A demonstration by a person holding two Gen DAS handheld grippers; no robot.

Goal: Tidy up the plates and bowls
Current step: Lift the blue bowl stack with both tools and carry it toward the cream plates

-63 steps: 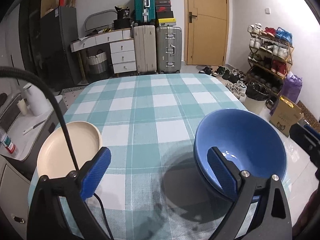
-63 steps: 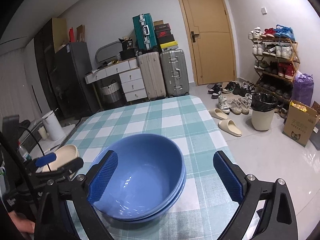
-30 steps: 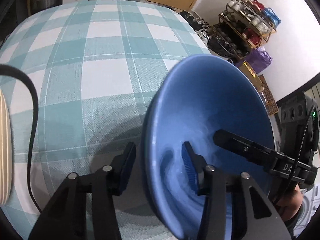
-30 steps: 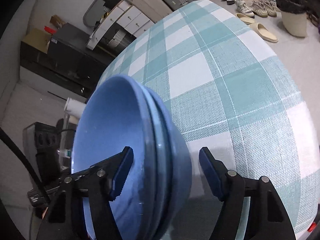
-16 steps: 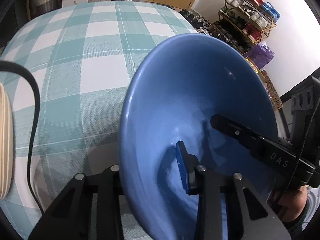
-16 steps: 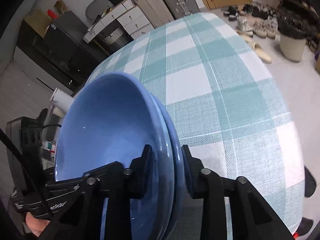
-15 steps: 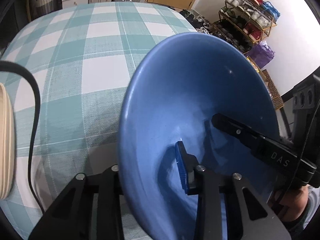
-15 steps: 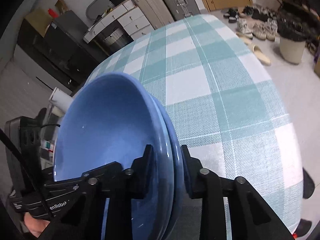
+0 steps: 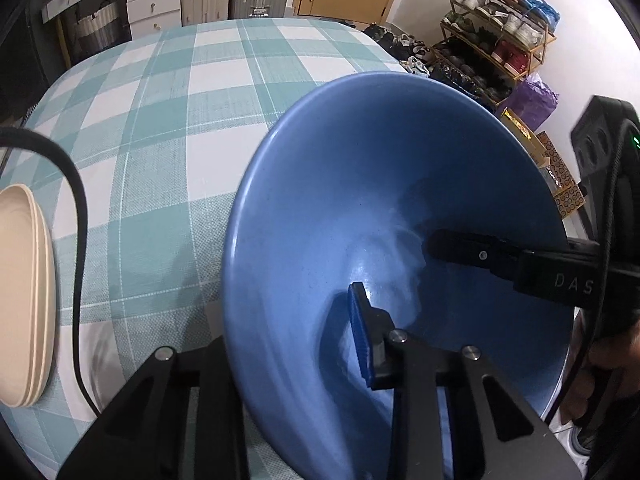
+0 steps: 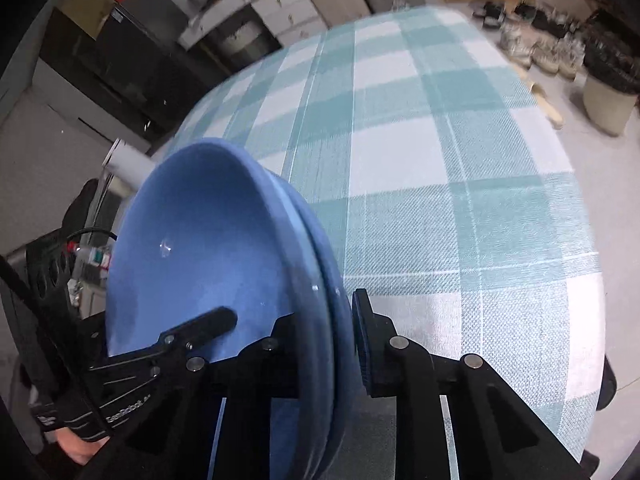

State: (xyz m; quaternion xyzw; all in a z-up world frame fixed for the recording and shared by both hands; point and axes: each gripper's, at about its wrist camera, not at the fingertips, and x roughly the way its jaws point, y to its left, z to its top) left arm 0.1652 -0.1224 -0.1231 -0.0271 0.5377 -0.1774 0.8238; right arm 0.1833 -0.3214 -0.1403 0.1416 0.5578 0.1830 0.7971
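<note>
1. Two blue bowls (image 9: 400,208) nested together fill the left wrist view, tipped up over the checked desk (image 9: 192,92), and the left gripper (image 9: 292,340) has the near rim between its fingers: one blue pad (image 9: 362,336) lies inside the bowl and the other finger is hidden behind the outer wall. It is clenched on the bowl rim.
2. Across the bowl in the same view, a finger of the right gripper (image 9: 500,258) reaches in from the right edge, a hand just showing behind it.
3. At the left edge, a stack of cream plates (image 9: 28,300) sits on the desk, well apart from the bowls, a black cable running over the cloth beside it.
4. Over to the right wrist view: both rims of the blue bowls (image 10: 208,248) show, the inner one nested in the outer. The right gripper (image 10: 320,336) straddles both walls, its fingers closing with the bowls between them and one pad (image 10: 362,340) against the outer wall.
5. At lower left, the left gripper (image 10: 200,330) pokes a finger into the bowl from the far rim.
</note>
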